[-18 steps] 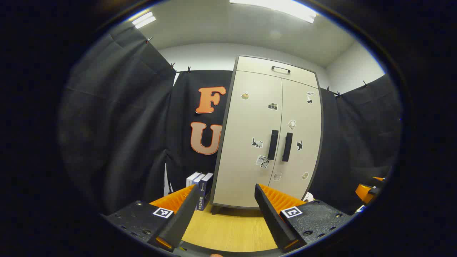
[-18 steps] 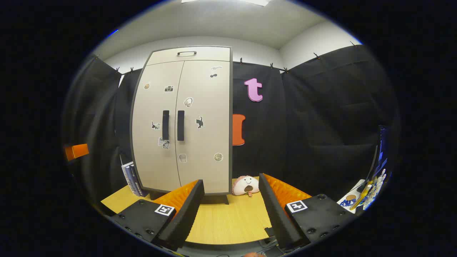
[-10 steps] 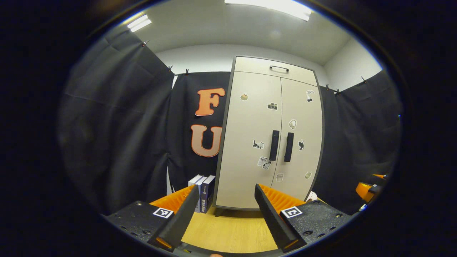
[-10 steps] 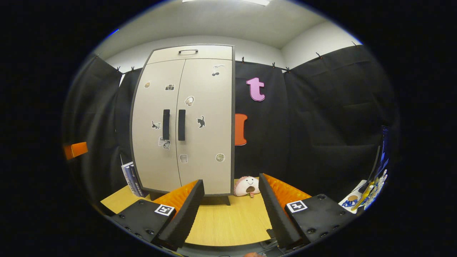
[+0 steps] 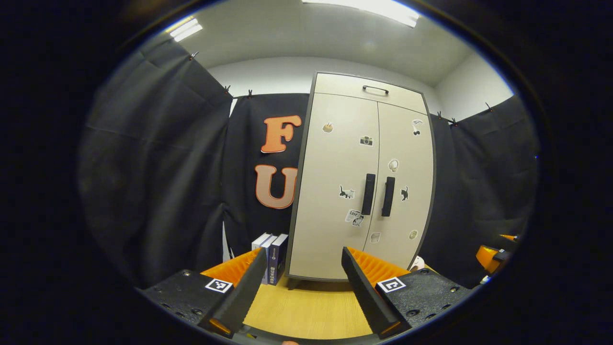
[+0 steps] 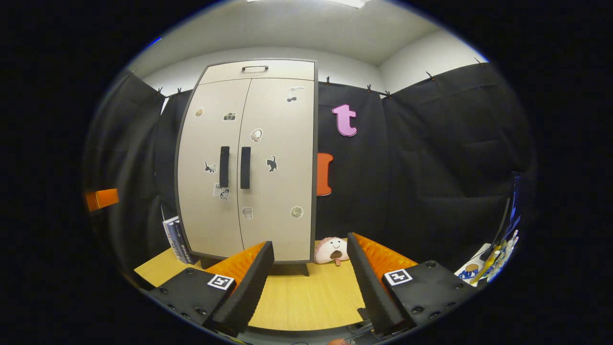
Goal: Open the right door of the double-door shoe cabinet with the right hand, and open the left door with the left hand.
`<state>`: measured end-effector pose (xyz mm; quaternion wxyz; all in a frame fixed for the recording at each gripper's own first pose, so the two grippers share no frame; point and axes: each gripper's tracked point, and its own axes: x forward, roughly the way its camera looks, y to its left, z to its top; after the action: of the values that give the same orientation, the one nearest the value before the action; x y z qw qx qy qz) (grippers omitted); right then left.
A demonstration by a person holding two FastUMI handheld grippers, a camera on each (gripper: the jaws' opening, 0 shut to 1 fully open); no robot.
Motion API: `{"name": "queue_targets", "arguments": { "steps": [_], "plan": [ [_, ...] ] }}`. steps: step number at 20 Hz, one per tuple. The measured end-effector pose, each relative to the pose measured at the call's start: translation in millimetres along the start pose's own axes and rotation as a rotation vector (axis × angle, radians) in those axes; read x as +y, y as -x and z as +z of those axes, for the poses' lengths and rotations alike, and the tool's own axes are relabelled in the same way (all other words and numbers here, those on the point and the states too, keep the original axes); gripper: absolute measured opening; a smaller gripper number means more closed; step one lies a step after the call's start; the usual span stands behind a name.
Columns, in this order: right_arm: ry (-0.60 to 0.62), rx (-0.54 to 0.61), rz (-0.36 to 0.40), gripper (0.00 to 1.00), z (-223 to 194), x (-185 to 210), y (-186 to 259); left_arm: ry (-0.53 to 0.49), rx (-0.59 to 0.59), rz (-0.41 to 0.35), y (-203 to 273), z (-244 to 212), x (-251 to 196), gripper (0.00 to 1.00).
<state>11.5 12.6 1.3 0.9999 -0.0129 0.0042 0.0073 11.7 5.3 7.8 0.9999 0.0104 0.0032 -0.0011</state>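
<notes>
Both wide-open grippers, right gripper (image 6: 309,261) and left gripper (image 5: 301,268), are facing the tall beige 2-door shoe cabinet (image 6: 249,163), well apart; next, the right is needing the right door's black bar handle (image 6: 245,167).

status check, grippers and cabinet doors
Left gripper and right gripper open, short of the cabinet. Both doors shut, handles untouched. Path clear.
</notes>
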Motion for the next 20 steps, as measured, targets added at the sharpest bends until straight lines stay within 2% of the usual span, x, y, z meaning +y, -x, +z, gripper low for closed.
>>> {"name": "queue_targets", "arguments": {
  "steps": [9,10,11,15,17,18,20],
  "plan": [
    [-0.016,0.001,-0.01,0.99,8,3,-2,-0.024,-0.013,-0.008,1,6,2,0.97],
    [-0.015,0.005,-0.006,0.94,9,6,-3,-0.028,-0.009,-0.008,1,4,3,0.95],
    [-0.01,0.007,-0.003,0.98,10,8,-5,-0.027,-0.005,-0.011,1,3,2,0.97],
    [0.011,-0.003,0.015,0.98,23,18,-18,-0.03,0.0,-0.023,3,2,1,0.95],
    [0.018,-0.005,0.037,0.99,28,28,-28,-0.033,0.001,-0.027,3,1,1,0.95],
    [0.02,-0.006,0.053,0.94,31,36,-33,-0.034,0.003,-0.028,3,0,1,0.95],
    [0.019,0.001,0.089,0.94,34,50,-45,-0.034,0.007,-0.028,4,-1,1,0.95]
  ]
}}
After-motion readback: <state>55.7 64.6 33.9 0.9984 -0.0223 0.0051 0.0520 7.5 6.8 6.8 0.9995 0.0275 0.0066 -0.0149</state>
